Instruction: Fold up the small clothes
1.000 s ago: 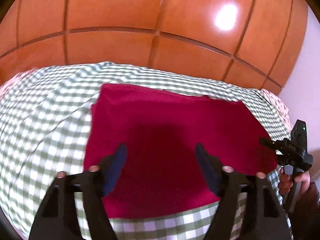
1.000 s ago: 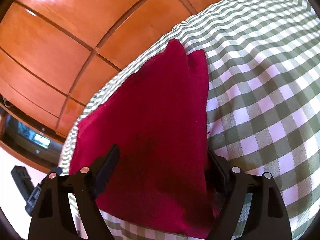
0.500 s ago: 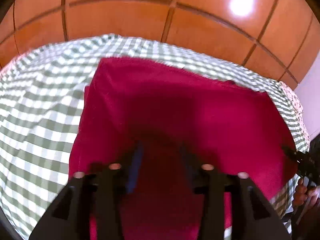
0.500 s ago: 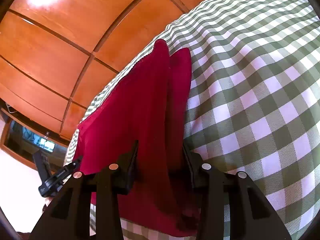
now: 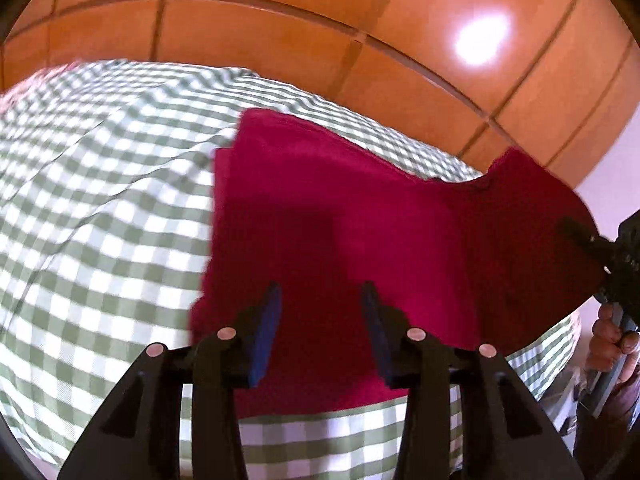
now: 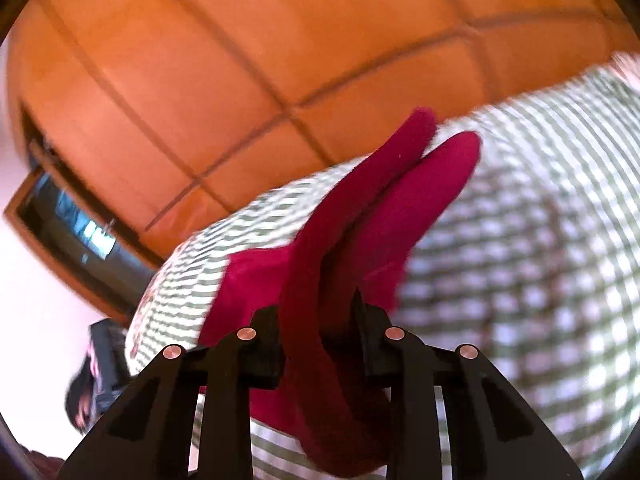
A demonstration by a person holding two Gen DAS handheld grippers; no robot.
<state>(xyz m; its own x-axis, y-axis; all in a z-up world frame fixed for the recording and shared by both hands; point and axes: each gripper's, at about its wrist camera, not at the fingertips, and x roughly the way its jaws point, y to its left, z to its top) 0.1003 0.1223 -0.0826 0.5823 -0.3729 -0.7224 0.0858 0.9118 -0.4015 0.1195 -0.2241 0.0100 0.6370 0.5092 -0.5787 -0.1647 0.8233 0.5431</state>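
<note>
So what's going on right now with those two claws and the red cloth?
Right gripper closing on raised edge of dark red cloth. Left gripper closing over cloth, grip unclear. Cloth partly on green-checked cover. Nothing in the way.

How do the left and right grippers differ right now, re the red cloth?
The right gripper has a raised fold of the red cloth between its closing jaws; the left gripper is closing over cloth lying flat on the checked cover, pads not visibly pinching it. The right's gap is narrower than the left's. Both are black two-finger grippers at the cloth's near edge.
</note>
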